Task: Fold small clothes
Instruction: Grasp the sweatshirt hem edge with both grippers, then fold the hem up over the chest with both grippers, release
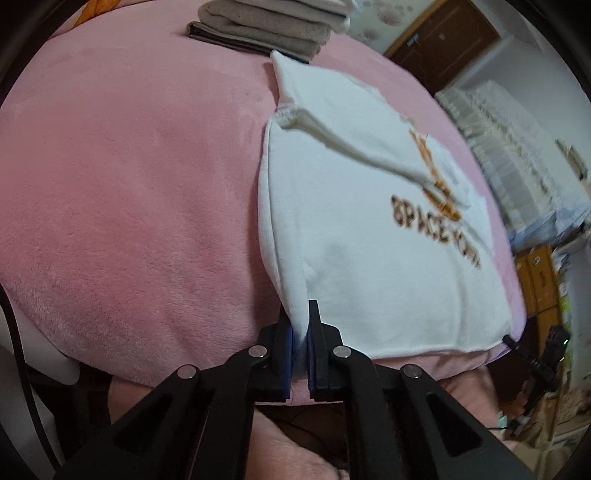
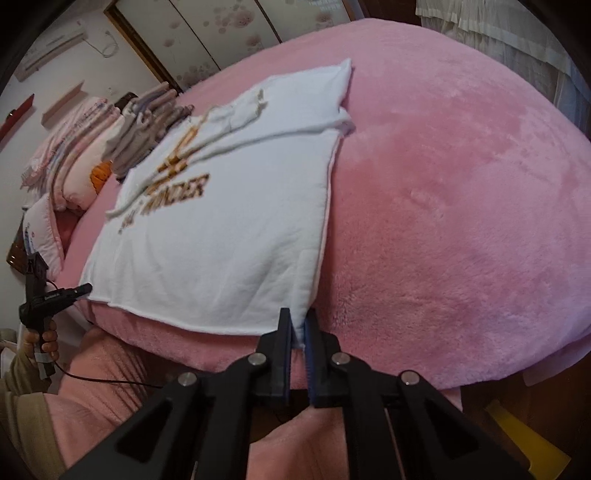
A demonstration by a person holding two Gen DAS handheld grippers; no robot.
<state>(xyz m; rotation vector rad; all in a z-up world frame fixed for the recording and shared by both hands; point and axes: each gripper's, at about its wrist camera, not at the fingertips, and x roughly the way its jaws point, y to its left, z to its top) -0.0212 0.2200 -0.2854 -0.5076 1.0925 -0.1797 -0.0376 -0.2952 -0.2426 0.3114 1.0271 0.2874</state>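
A small white fleece top [image 1: 369, 236] with brown lettering lies flat on the pink bed, sleeves folded in over its front. It also shows in the right wrist view [image 2: 221, 229]. My left gripper [image 1: 300, 325] is shut on the near left corner of its hem. My right gripper [image 2: 297, 332] is shut on the near right corner of the hem. The left gripper also shows in the right wrist view [image 2: 79, 290] at the far corner of the hem, and the right gripper tip shows in the left wrist view [image 1: 511, 339].
The pink fleece bed cover [image 1: 129, 184] spreads wide to both sides [image 2: 461, 221]. A stack of folded grey and beige clothes [image 1: 266, 26] lies beyond the top, also in the right wrist view [image 2: 147, 125]. Pink pillows [image 2: 74, 162] lie at the bed's far left.
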